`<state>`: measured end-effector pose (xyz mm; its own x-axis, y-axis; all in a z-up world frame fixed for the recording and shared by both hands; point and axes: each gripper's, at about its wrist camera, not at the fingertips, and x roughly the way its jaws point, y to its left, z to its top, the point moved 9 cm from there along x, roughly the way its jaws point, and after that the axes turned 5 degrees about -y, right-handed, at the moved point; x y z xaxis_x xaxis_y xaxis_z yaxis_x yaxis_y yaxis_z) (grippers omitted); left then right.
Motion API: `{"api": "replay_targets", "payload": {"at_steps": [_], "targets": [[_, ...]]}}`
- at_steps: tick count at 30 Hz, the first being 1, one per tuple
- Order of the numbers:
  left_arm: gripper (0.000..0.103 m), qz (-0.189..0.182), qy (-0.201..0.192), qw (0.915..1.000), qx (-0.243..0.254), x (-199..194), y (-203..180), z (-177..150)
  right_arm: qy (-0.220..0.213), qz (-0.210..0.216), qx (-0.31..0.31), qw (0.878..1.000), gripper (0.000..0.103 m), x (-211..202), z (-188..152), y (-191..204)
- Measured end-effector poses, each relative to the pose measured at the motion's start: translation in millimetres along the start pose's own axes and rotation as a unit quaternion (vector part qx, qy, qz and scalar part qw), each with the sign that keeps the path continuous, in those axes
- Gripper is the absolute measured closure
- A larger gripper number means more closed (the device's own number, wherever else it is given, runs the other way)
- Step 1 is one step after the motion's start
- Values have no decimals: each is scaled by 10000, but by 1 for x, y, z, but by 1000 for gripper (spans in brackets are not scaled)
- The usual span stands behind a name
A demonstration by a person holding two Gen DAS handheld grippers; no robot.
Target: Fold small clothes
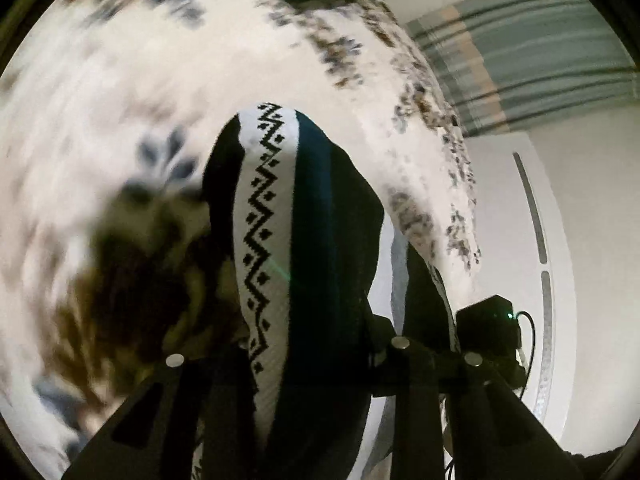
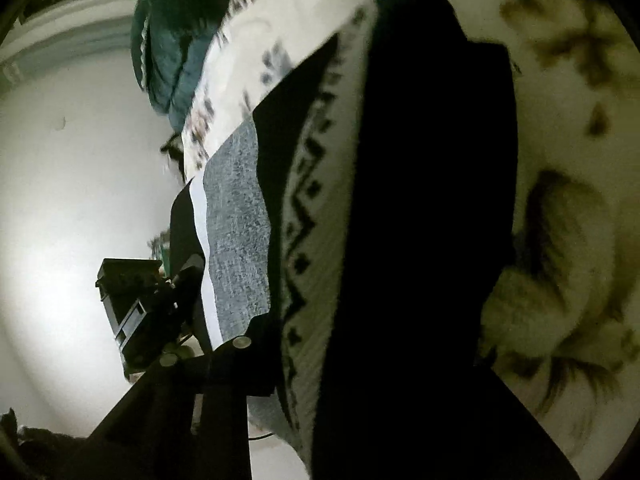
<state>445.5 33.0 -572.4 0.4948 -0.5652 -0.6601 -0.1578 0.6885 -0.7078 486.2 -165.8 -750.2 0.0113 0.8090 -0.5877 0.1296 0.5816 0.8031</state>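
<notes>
Both tongs, left (image 1: 288, 360) and right (image 2: 320, 344), look clamped on the patterned garment (image 1: 272, 208) above the bed (image 1: 100, 100); matching corners should keep the fold square.

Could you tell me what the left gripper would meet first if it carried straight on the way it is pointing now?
Most likely the patterned sock draped between the left gripper fingers; beyond it lies the floral bedspread. Depth is hard to judge through the fisheye.
</notes>
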Motion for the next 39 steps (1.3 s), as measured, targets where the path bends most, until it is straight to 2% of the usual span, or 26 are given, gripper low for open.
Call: {"api": "replay_targets", "payload": {"at_steps": [5, 12, 14, 16, 17, 18, 19, 20, 21, 22, 23, 24, 27, 28, 29, 31, 33, 36, 38, 39], "targets": [[78, -115, 65, 9989, 452, 23, -46, 62, -575, 112, 60, 9983, 73, -50, 46, 28], [77, -113, 8, 9945, 1043, 93, -113, 155, -1310, 119, 102, 9913, 73, -108, 175, 47], [72, 5, -12, 9931, 1172, 120, -123, 180, -1448, 25, 83, 9894, 73, -117, 212, 47], [62, 393, -11, 9902, 1343, 145, -117, 202, -1499, -37, 66, 9887, 72, -120, 240, 46], [59, 563, -11, 9885, 1403, 156, -112, 210, -1510, -111, 53, 9885, 68, -123, 259, 42], [58, 825, -15, 9854, 1488, 170, -103, 218, -1482, -271, 83, 9886, 59, -123, 274, 35], [54, 1062, -1, 9823, 1542, 179, -96, 224, -1462, -666, 187, 9868, 46, -124, 287, 22], [42, 1305, 9, 9782, 1615, 186, -89, 227, -1484, -907, 220, 9845, 37, -126, 295, 13], [29, 1477, -7, 9745, 1688, 188, -86, 229, -1533, -1251, 196, 9800, 22, -130, 302, 2], [24, 1651, -52, 9700, 1783, 188, -82, 229, -1575, -1522, 164, 9756, 17, -131, 305, -3], [15, 1762, -82, 9666, 1861, 186, -81, 226, -1626, -1881, 114, 9685, 7, -136, 304, -10], [10, 1930, -124, 9614, 1956, 183, -80, 224, -1701, -2438, -40, 9548, 0, -139, 302, -13], [2, 2476, -343, 9394, 2346, 167, -84, 215, -1945, -3827, -445, 9021, 0, -155, 283, -19], [1, 2649, -444, 9309, 2475, 159, -87, 212, -1967, -4089, -509, 8897, 0, -163, 272, -25], [1, 2788, -525, 9238, 2571, 150, -91, 207, -2023, -4300, -548, 8781, 0, -165, 268, -15], [0, 2900, -584, 9173, 2664, 138, -98, 204, -2205, -4553, -532, 8610, 0, -176, 253, -9], [0, 2975, -643, 9134, 2703, 124, -108, 199, -2445, -4725, -554, 8449, 0, -181, 239, 16], [0, 2942, -718, 9127, 2743, 93, -133, 185, -2699, -4822, -619, 8312, 0, -193, 211, 56], [0, 2912, -805, 9107, 2818, 72, -152, 175, -2810, -4826, -655, 8270, 0, -202, 209, 74], [0, 2898, -855, 9097, 2847, 63, -162, 171, -2888, -4893, -697, 8200, 0, -210, 195, 87]]}}
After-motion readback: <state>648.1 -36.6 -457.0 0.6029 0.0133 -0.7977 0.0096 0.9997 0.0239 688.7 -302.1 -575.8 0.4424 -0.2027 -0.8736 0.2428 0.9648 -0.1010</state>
